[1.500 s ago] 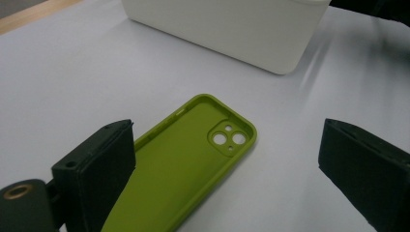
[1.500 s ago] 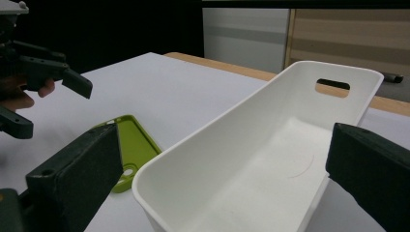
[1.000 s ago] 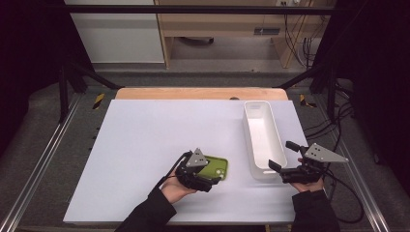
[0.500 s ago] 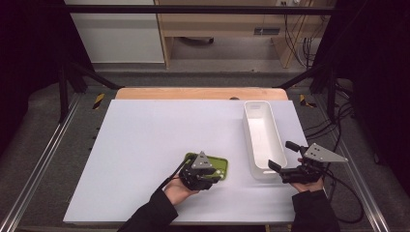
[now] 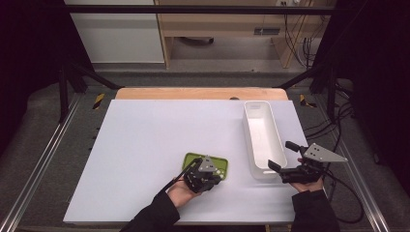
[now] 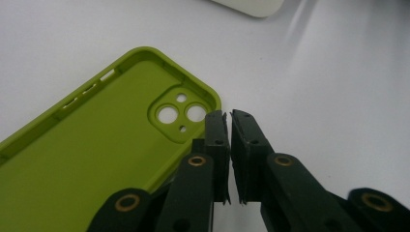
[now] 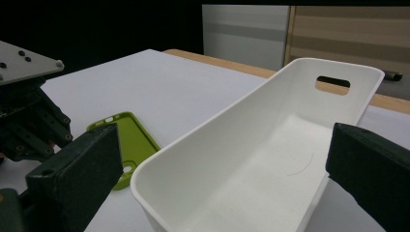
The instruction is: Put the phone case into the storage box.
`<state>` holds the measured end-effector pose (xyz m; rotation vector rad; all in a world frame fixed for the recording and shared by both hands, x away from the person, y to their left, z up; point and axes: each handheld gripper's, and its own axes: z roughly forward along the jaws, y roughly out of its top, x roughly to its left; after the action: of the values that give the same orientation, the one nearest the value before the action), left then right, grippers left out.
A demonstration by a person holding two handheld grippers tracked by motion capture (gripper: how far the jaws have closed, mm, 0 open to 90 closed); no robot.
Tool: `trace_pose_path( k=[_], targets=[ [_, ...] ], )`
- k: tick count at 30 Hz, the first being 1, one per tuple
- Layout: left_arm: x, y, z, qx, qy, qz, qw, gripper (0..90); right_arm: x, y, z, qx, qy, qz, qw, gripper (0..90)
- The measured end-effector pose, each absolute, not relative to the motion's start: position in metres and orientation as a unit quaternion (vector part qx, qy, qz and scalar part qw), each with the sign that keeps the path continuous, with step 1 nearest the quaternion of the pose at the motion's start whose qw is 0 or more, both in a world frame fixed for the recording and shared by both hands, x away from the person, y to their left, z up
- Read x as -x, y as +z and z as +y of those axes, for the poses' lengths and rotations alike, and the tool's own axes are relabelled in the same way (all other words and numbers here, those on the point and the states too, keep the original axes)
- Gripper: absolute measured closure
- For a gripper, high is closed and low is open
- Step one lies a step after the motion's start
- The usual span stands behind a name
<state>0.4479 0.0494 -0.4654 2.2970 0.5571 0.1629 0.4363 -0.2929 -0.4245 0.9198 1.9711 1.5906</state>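
Sleeves and hands are seen entering from the near edge of the white table [image 5: 145, 145], each hand carrying a gripper. The left gripper [image 5: 207, 180] is held low at the near middle of the table, over the near end of the green phone case [image 5: 218, 165]. Its jaws have just been closing and are now brought nearly together, with only a thin slit left between the pads; in the left gripper view the left gripper [image 6: 229, 126] is seen at the camera-hole corner of the green phone case [image 6: 96, 145], the case rim lying just beside the jaws, and whether a sliver of rim is pinched cannot be told. The case is laid flat, hollow side up, on the table, left of the white bin [image 5: 263, 137] and apart from it. The right gripper [image 5: 280, 159] is held at the near right, its jaws spread wide apart on either side of the near end of the bin, nothing being clamped. In the right gripper view the white bin [image 7: 270, 159] is seen between the jaws of the right gripper [image 7: 227, 164]. The bin runs from near to far along the right side of the table.
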Motion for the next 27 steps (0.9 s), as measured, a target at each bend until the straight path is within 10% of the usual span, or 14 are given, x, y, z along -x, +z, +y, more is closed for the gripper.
trace_pose_path(
  k=[27],
  targets=[
    [-0.4552, -0.4725, 0.0418, -0.9, 0.088, 0.223, 0.365, 89.6, -0.4367, -0.4249, -0.2925, -0.333, 0.575, 0.714, 0.221, 0.3]
  ],
)
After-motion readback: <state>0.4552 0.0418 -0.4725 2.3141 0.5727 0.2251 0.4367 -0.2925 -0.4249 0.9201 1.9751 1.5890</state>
